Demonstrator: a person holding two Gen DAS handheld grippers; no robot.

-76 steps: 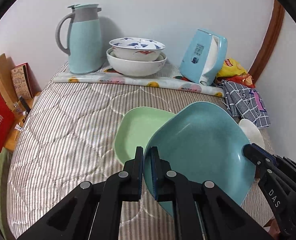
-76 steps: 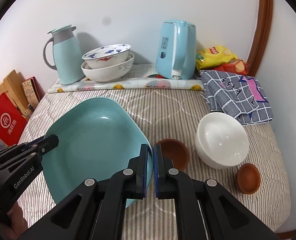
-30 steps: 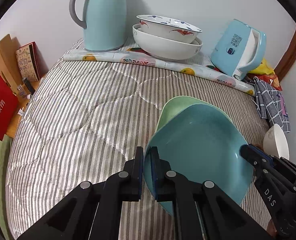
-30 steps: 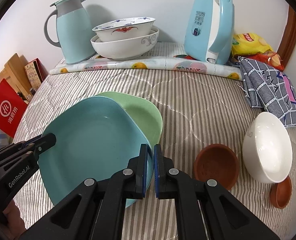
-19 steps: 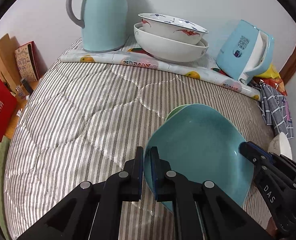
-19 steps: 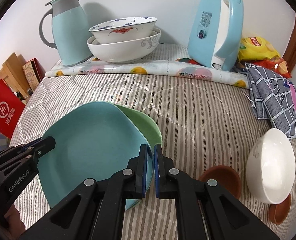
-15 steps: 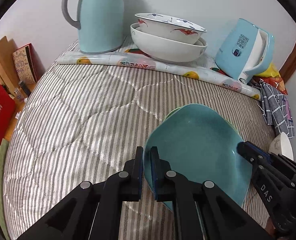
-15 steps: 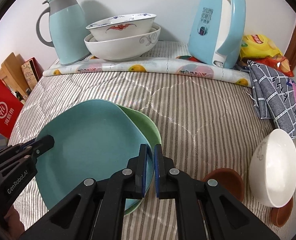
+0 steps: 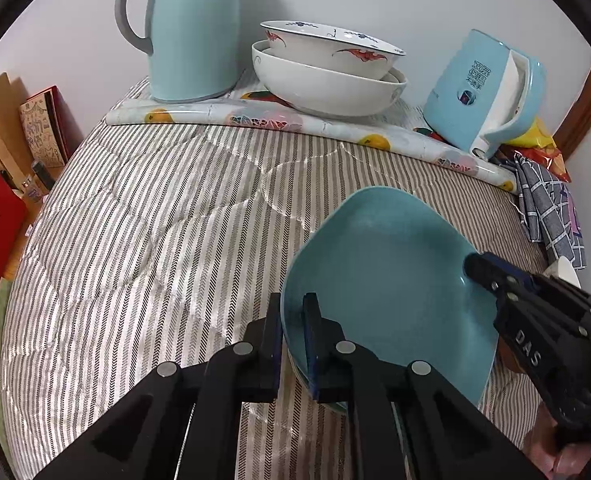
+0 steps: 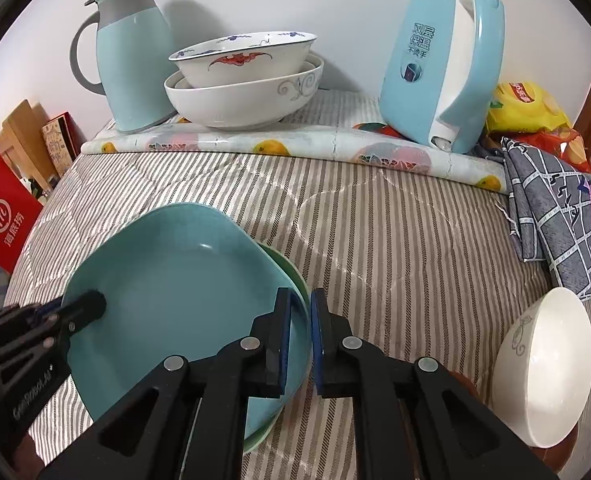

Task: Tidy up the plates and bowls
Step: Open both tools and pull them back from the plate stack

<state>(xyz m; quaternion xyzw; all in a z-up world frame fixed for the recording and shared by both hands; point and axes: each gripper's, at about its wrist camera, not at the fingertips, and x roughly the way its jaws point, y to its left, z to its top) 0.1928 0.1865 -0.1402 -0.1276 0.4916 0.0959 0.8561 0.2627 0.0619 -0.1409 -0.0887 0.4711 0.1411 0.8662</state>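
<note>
Teal plate (image 10: 175, 280) lowered onto green plate (image 10: 295, 276) (striped quilt (image 10: 395, 232)).

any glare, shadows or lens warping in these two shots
Left wrist view: fisheye bends the oilcloth roll; black corners; the thermos shadows the wall. Right wrist view: a small glint on the teal plate; sharp focus.

A square teal plate (image 9: 391, 280) lies on a grey-striped quilted surface (image 9: 155, 220), its near rim between the black left gripper (image 9: 293, 340) jaws. The right gripper (image 9: 491, 276) reaches its far edge. Behind stand a pale blue jug (image 9: 193, 32) and stacked white bowls (image 9: 327, 68).
</note>
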